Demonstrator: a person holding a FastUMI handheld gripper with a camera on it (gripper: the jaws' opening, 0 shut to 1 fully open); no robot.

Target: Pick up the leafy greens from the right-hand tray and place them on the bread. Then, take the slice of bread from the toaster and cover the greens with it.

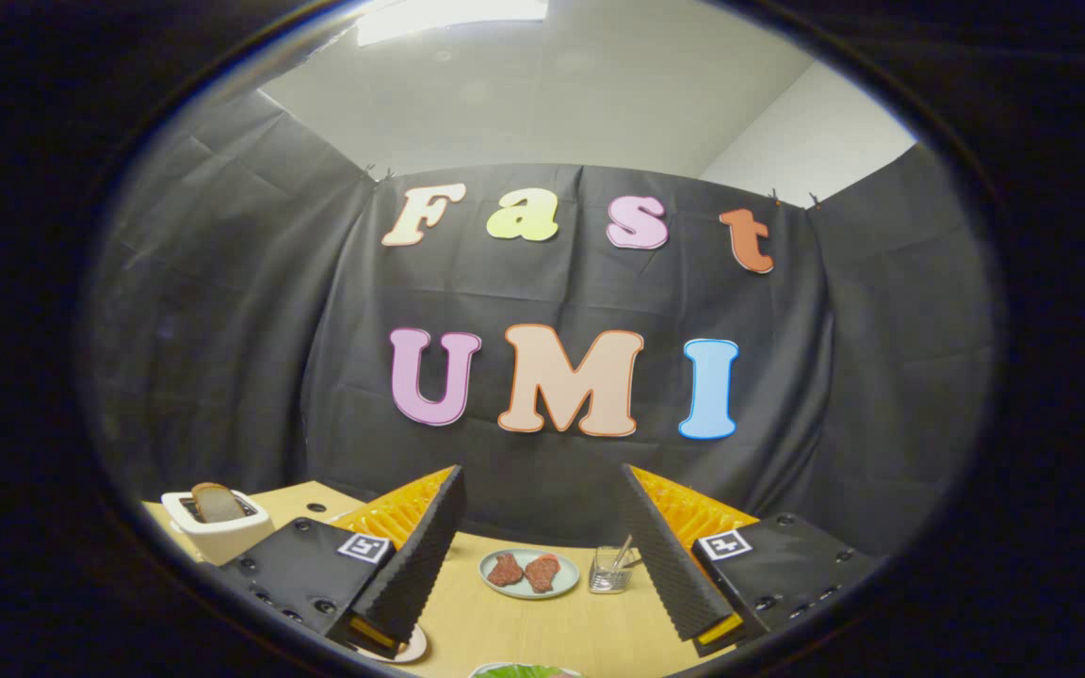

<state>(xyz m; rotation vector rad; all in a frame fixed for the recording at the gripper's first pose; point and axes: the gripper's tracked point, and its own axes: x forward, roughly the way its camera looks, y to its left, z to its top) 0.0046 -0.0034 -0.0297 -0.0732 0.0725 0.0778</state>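
Gripper-mounted view, level, facing booth wall (552,471)

Bread slice (215,502) in toaster (222,532), left; plate (529,573) beside glass (611,570), centre.

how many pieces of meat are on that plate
2: two reddish-brown meat pieces lie side by side on the round pale-blue plate, beyond the open gripper fingers.

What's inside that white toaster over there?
A bread slice stands up from the slot of the toaster; its lower part is hidden inside. The open gripper holds nothing.
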